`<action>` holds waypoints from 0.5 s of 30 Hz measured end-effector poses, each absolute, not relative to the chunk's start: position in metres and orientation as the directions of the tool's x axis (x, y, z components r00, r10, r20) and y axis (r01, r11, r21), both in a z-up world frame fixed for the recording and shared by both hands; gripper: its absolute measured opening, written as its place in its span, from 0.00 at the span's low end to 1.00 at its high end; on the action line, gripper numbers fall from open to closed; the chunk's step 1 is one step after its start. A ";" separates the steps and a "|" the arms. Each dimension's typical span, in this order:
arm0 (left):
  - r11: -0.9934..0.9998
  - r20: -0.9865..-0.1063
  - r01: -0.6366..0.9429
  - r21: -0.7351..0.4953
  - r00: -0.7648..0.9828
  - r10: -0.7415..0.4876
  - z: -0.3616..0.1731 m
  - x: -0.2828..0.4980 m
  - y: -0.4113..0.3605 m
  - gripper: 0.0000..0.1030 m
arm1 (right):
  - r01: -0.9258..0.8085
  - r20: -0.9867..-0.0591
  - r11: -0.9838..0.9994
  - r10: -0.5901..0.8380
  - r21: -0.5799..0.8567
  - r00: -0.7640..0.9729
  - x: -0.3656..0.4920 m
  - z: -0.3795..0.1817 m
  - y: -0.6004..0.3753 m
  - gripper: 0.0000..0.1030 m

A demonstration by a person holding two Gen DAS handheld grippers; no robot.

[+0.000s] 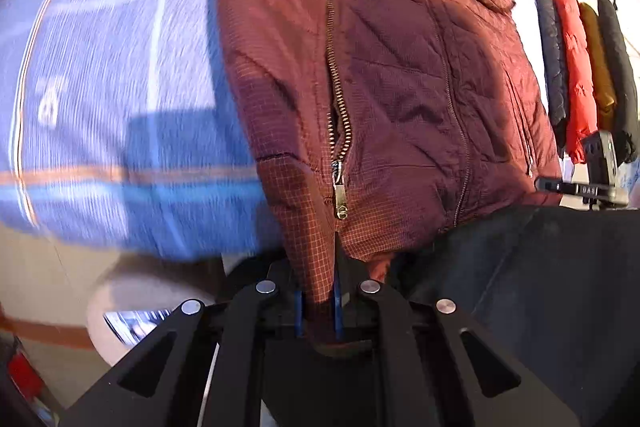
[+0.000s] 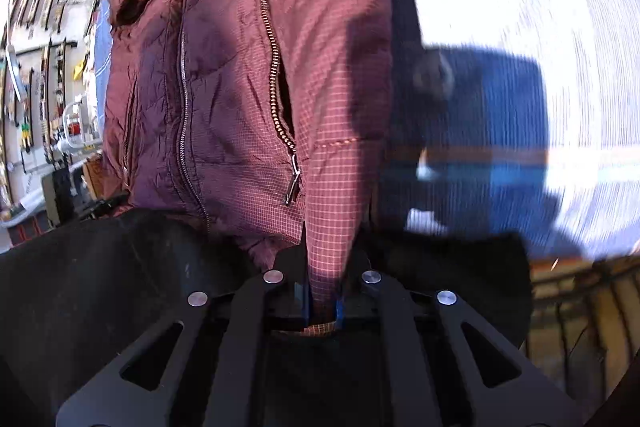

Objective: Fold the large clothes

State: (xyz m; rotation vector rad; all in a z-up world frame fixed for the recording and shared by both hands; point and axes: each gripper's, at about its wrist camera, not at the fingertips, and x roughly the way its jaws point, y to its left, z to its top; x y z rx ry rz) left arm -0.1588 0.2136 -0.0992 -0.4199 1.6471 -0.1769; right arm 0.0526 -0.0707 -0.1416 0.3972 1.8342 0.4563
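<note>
Both grippers [image 1: 318,311] [image 2: 323,301] pinch the maroon jacket's [image 1: 400,87] [image 2: 240,67] checked hem.

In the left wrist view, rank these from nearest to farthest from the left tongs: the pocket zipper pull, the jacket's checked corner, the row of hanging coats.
1. Checked corner: pinched between the left tongs, bottom centre.
2. Pocket zipper pull: just above the pinched corner, on the maroon jacket.
3. Hanging coats: far right background.

blue cloth [image 1: 100,87] motion-blurred; jacket [image 1: 380,67] top cropped
</note>
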 end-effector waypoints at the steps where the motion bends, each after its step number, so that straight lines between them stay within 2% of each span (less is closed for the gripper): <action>1: 0.915 -0.925 -0.185 -0.358 -0.065 -0.375 -0.099 -0.163 0.215 0.09 | 0.061 -0.820 0.866 0.491 0.497 -0.294 0.050 -0.146 -0.063 0.08; 6: 0.917 -0.935 -0.190 -0.350 0.006 -0.356 -0.079 -0.139 0.215 0.09 | 0.092 -0.819 0.850 0.524 0.518 -0.234 0.079 -0.136 -0.063 0.08; 12: 0.936 -0.923 0.005 -0.351 0.163 -0.347 -0.015 -0.064 0.203 0.10 | -0.119 -0.822 0.813 0.558 0.570 -0.116 0.167 -0.082 -0.024 0.09; 15: 0.949 -0.921 0.063 -0.310 0.227 -0.316 0.009 -0.031 0.208 0.10 | -0.151 -0.819 0.807 0.572 0.571 -0.039 0.223 -0.059 -0.010 0.09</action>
